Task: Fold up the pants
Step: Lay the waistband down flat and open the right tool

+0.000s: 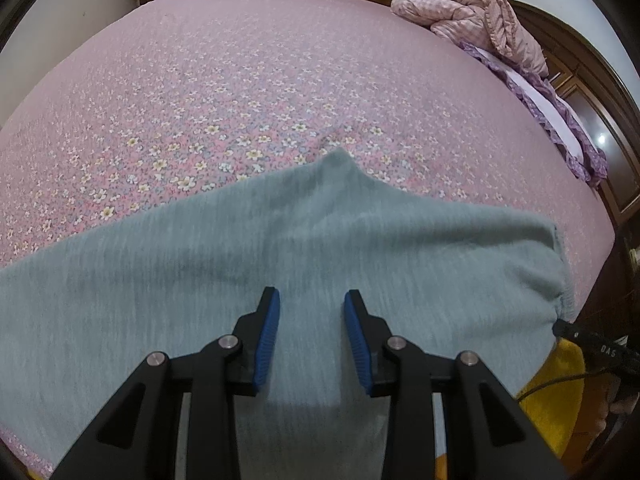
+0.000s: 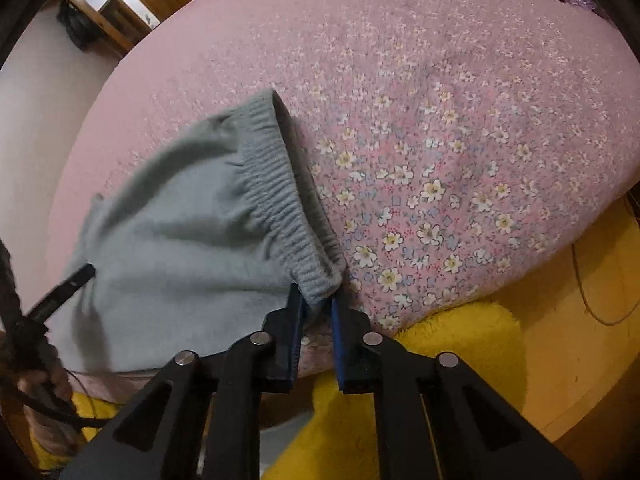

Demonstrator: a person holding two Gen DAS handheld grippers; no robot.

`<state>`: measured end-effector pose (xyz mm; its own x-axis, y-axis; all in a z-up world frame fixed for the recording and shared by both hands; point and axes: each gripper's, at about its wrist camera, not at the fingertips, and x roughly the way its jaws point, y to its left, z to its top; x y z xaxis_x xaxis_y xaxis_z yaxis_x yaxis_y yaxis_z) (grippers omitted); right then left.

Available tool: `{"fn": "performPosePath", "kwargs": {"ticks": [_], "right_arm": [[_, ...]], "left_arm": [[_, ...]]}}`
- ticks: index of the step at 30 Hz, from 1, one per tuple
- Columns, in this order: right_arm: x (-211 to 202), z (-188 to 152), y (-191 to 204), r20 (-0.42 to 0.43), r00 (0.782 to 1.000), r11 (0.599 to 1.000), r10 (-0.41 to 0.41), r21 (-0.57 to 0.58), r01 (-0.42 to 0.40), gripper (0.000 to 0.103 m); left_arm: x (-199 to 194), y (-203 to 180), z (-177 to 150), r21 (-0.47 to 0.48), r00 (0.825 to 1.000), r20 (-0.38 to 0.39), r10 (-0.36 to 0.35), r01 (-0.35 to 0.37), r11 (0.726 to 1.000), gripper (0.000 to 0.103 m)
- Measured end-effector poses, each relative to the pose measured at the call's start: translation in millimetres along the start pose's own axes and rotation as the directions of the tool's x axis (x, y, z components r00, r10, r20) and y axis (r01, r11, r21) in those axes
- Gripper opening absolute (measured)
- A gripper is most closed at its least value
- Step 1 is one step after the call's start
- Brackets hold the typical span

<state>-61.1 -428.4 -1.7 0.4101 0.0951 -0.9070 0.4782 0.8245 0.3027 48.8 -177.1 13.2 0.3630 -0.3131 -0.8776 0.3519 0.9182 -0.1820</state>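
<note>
Pants [image 1: 280, 248]: soft, limp knit, light; grab ribbed waistband [image 2: 276, 200] corner. Right gripper [image 2: 316, 308] pinching it, near edge. Left gripper [image 1: 312, 300] spread, empty.

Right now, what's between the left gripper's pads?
Only grey pants fabric lying flat beneath the open left gripper; nothing pinched, per the left wrist view.

Pink jacket [image 1: 472, 20] (crumpled), floral bedsheet [image 1: 240, 100].
</note>
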Motion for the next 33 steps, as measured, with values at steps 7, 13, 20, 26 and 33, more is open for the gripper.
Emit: {"fn": "performPosePath", "kwargs": {"ticks": [7,13,20,26,33], "right_arm": [[-43.7,2.2,33.4,0.052,0.982,0.964,-0.179,-0.189,0.186,0.018],[-53.1,14.4,76.1,0.128,0.988,0.955,-0.086,-0.27,0.118,0.019],[5.5,18.1,123.1,0.115,0.982,0.907,-0.147,-0.38,0.18,0.019],[28.0,3.1,102.1,0.059,0.982,0.897,-0.178,-0.401,0.186,0.019],[19.4,-10.4,83.3,0.059,0.99,0.918,-0.13,-0.37,0.143,0.019]], "left_arm": [[-7.9,1.0,-16.2,-0.004,0.999,-0.019,-0.033,0.033,0.999,0.036],[-9.9,-11.3,-24.4,0.038,0.999,-0.035,-0.006,0.007,0.999,0.045],[-8.9,-15.9,-29.7,0.054,0.999,-0.045,0.021,-0.019,0.998,0.049],[-5.9,-19.3,-31.5,0.069,0.999,-0.041,0.025,-0.023,0.997,0.052],[-5.9,-21.2,-33.3,0.079,0.999,-0.041,0.021,-0.018,0.997,0.056]]}}
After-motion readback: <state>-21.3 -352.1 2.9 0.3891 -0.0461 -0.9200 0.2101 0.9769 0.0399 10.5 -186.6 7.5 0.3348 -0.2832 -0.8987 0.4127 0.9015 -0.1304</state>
